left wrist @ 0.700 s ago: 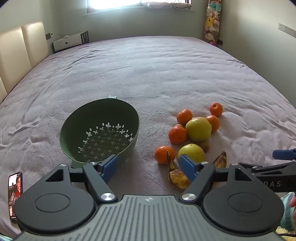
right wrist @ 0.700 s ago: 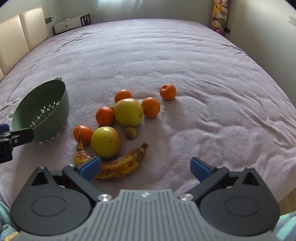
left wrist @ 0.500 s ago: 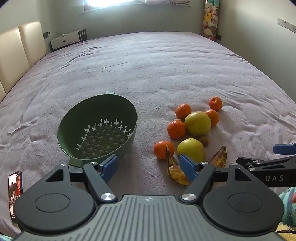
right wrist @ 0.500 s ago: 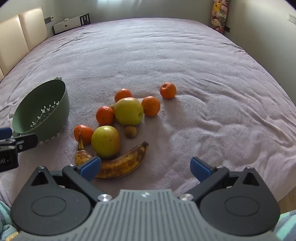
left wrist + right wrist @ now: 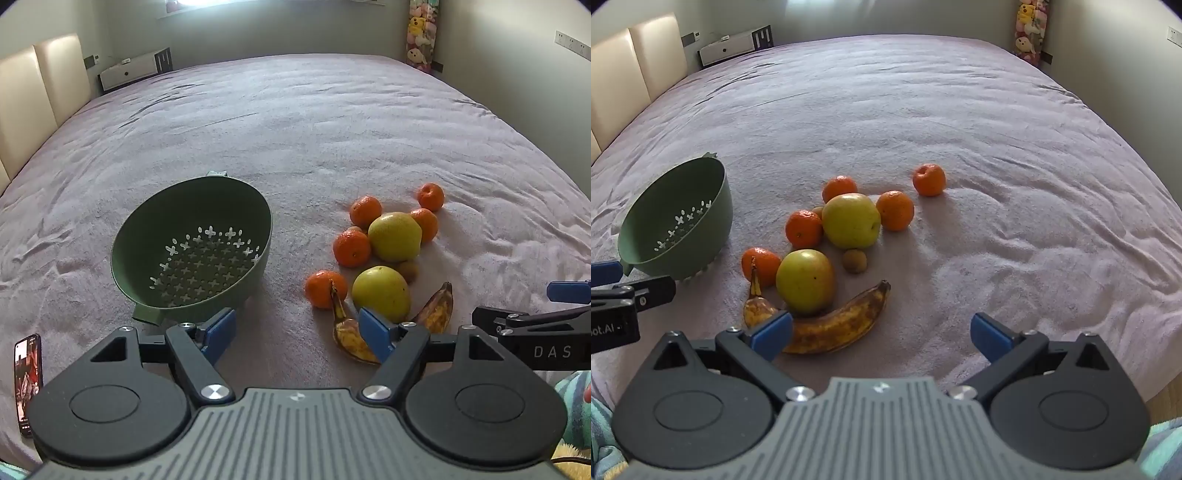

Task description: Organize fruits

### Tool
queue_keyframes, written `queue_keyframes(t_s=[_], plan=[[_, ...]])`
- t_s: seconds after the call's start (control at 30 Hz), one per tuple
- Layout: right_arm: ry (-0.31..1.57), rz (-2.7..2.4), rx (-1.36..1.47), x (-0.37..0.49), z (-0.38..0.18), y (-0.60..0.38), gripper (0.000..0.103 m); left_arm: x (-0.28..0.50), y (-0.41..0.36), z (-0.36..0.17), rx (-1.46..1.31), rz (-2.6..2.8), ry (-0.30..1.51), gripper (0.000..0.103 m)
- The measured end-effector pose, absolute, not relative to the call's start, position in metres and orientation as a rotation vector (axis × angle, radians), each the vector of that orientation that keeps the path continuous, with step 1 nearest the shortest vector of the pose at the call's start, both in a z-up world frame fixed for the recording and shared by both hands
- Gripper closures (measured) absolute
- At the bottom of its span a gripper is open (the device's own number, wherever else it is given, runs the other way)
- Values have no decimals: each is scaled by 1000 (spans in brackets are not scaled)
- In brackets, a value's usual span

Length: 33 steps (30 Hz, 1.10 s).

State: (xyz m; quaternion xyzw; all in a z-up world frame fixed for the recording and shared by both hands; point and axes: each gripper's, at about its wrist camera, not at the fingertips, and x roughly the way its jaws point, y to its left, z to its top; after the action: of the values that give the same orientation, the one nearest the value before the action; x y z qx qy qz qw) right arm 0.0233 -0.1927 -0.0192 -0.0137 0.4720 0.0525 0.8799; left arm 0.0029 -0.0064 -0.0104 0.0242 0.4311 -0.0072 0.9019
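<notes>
A green colander sits empty on the purple bedspread, left of a fruit pile. The pile holds several oranges, two yellow-green apples, a small brown fruit and a brown-spotted banana. My left gripper is open and empty, low over the bed between colander and banana. My right gripper is open and empty, just in front of the banana.
A phone with a lit screen lies on the bed at the near left. The headboard is at far left, a white unit and plush toys stand by the far wall. The bed's right edge is close.
Both grippers have drawn back and risen a little, so the colander and fruit sit slightly further away. Both stay open. No fruit has moved.
</notes>
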Motion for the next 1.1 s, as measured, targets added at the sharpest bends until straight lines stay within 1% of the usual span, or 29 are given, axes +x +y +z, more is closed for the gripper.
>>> queue_keyframes(t_s=[1.1], plan=[[987,110,-32,23,-20,-192,4,3,-8,-13,30,-14,916,15]])
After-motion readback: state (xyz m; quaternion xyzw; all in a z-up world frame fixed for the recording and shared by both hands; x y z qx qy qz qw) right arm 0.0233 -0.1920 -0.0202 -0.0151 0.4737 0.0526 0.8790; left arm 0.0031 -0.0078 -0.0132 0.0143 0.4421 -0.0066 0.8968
